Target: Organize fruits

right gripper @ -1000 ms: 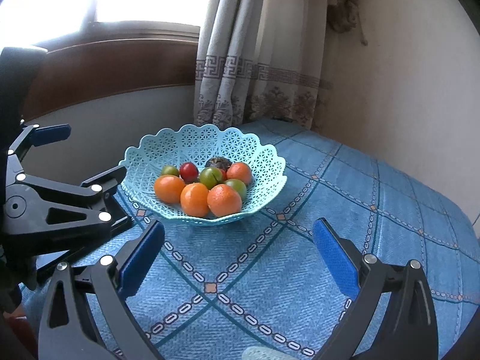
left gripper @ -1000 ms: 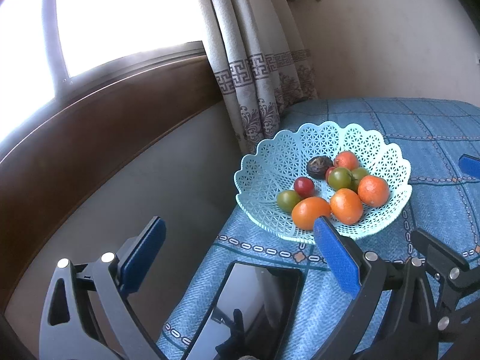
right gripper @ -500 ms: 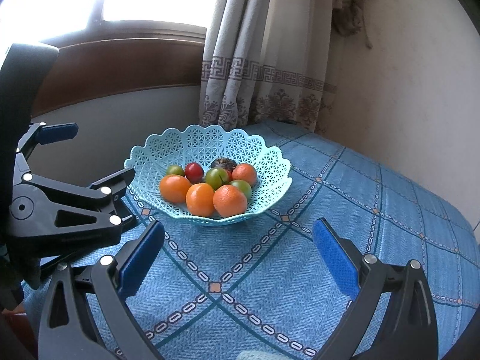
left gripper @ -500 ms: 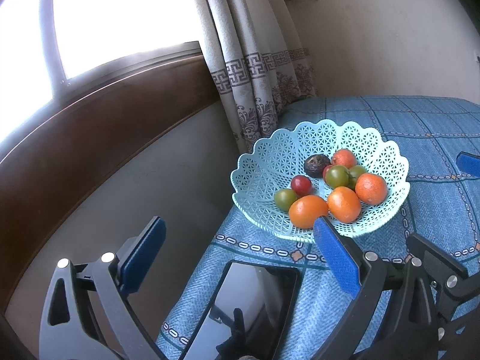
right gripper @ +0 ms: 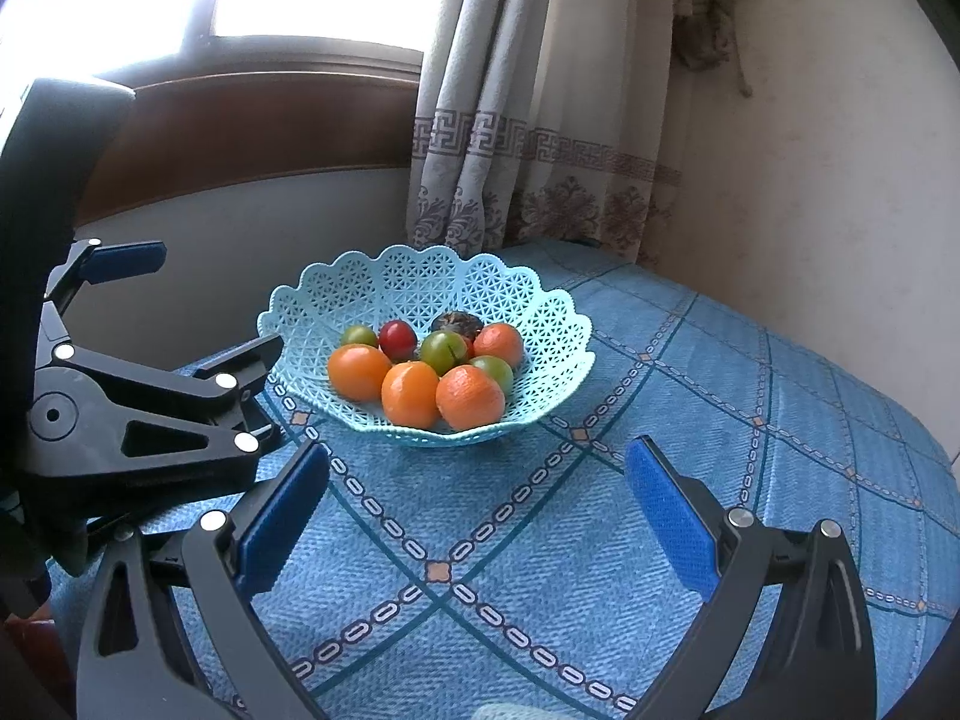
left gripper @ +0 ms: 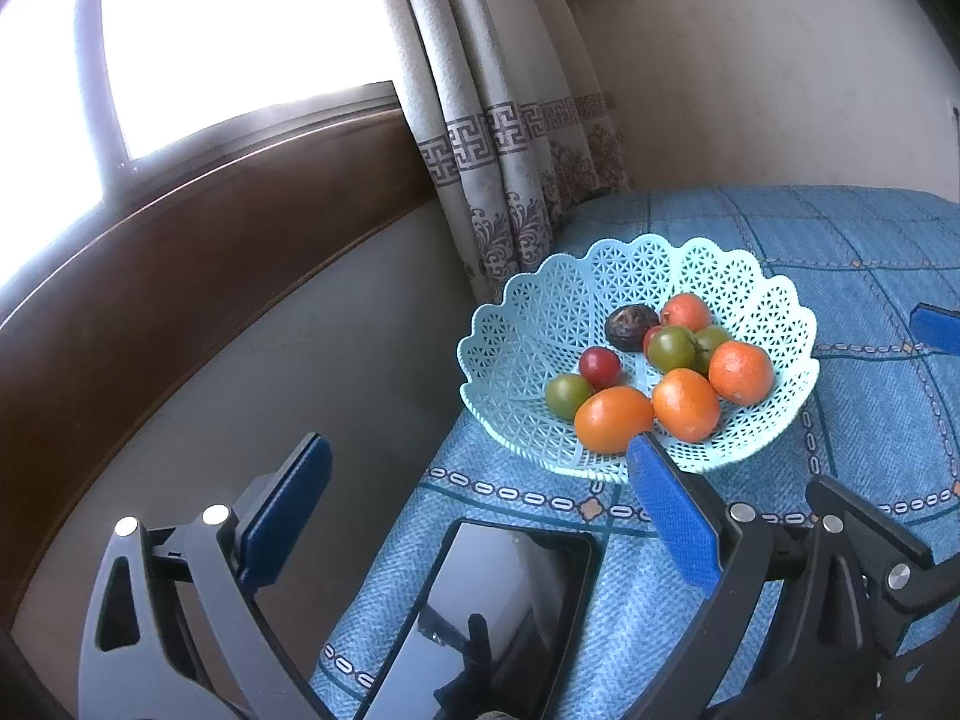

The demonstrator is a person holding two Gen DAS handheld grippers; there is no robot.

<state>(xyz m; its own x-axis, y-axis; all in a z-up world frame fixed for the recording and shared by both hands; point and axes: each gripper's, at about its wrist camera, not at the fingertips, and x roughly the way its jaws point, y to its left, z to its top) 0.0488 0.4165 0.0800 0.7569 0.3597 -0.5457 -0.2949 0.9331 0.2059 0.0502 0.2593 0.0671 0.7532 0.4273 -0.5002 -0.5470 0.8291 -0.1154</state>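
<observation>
Both claws, left gripper (left gripper: 480, 504) and right gripper (right gripper: 477, 504), gape empty; at 12 o'clock, pale-blue lattice plastic basket (right gripper: 420, 279) cradles orange, green, red fruits (right gripper: 420, 369).

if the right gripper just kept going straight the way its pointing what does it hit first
Probably the near rim of the light blue basket. The right gripper is open and empty, hovering over the blue cloth, aimed slightly downward at the basket. The front oranges sit just behind that rim. Depth is hard to judge in the fisheye view.
</observation>
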